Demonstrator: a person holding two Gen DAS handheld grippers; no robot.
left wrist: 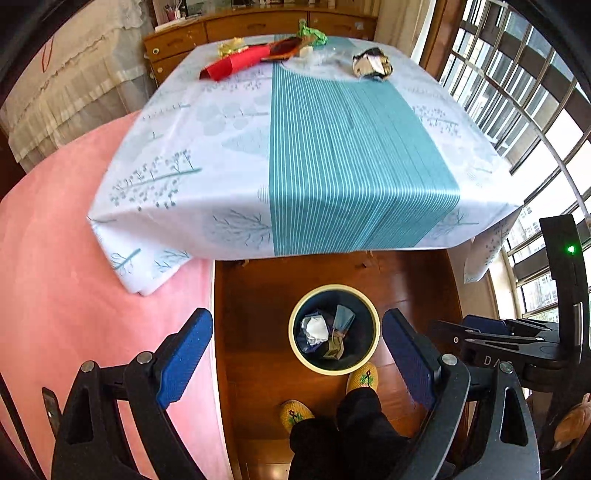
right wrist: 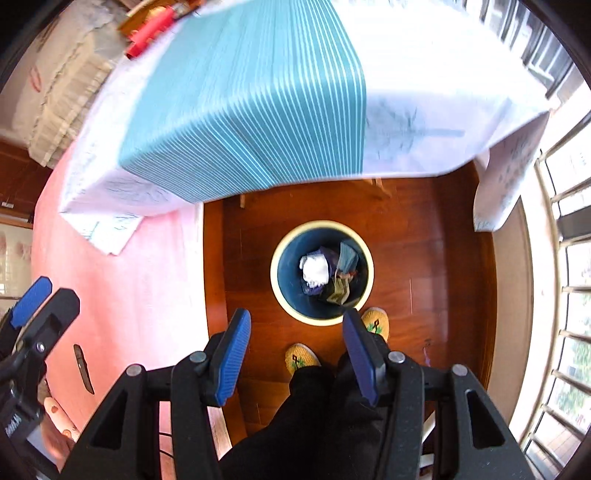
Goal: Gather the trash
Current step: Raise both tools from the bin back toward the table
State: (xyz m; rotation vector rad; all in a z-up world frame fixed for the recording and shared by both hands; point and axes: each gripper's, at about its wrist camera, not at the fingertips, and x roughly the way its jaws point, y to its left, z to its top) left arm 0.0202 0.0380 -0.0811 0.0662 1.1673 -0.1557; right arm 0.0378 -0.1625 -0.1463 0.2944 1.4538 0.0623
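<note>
— Blue pads first: what are your grippers doing?

— My left gripper [left wrist: 297, 360] has its jaws spread wide with nothing between them. My right gripper [right wrist: 297, 356] is parted less far, and it is empty too. Both point steeply down, near my slippers [left wrist: 364, 376].

— And the bin?

— The bin [left wrist: 371, 314] stands on the wood floor just past my slippers, between the pads in my left view. It is dark inside with a pale rim, and it holds a white crumpled wad [left wrist: 316, 328], a grey-blue piece [left wrist: 345, 317] and a small printed carton [left wrist: 334, 349].

— What lies beyond the bin?

— The table [left wrist: 314, 147], under a cloth with a teal striped band, its near edge just behind the bin. A pink rug [left wrist: 74, 240] lies left of the bin.

— Any trash left up there?

— Yes, all at the table's far end, well apart from the bin: a red sleeve [left wrist: 231, 66], a yellowish wrapper [left wrist: 231, 46], a brown packet [left wrist: 284, 48], a green scrap [left wrist: 314, 35], clear plastic [left wrist: 325, 57] and a crumpled dark-and-white wrapper [left wrist: 371, 62].
</note>
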